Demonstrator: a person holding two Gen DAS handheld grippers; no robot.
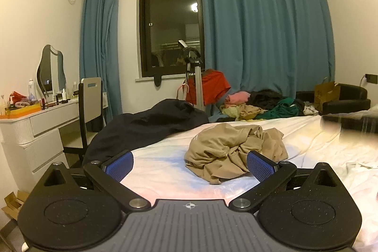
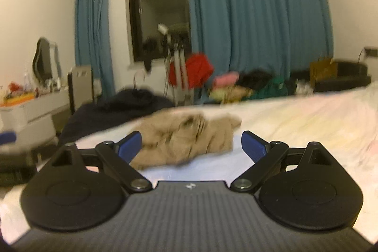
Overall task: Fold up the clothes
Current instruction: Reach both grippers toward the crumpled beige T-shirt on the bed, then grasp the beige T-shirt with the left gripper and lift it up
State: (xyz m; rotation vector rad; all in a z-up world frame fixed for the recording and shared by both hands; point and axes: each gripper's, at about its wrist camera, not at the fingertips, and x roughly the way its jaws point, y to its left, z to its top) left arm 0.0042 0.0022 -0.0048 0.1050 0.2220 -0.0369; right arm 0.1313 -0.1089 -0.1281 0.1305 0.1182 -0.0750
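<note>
A crumpled tan garment (image 1: pixel 232 149) lies in a heap on the white bed sheet (image 1: pixel 165 176). My left gripper (image 1: pixel 190 165) is open and empty, just short of the heap, with its right pad (image 1: pixel 259 168) next to the cloth's near edge. In the right wrist view, which is blurred, the same tan garment (image 2: pixel 186 139) lies ahead of my right gripper (image 2: pixel 191 145), which is open and empty above the sheet (image 2: pixel 295 119). A blurred dark shape at the right edge of the left wrist view (image 1: pixel 349 124) looks like the other gripper.
A dark garment (image 1: pixel 146 129) lies at the bed's far left corner. A pile of mixed clothes (image 1: pixel 259 103) sits behind the bed by the blue curtains. A white dressing table (image 1: pixel 40 124) and chair (image 1: pixel 91 98) stand at the left. A black armchair (image 1: pixel 345 98) holds a cardboard box.
</note>
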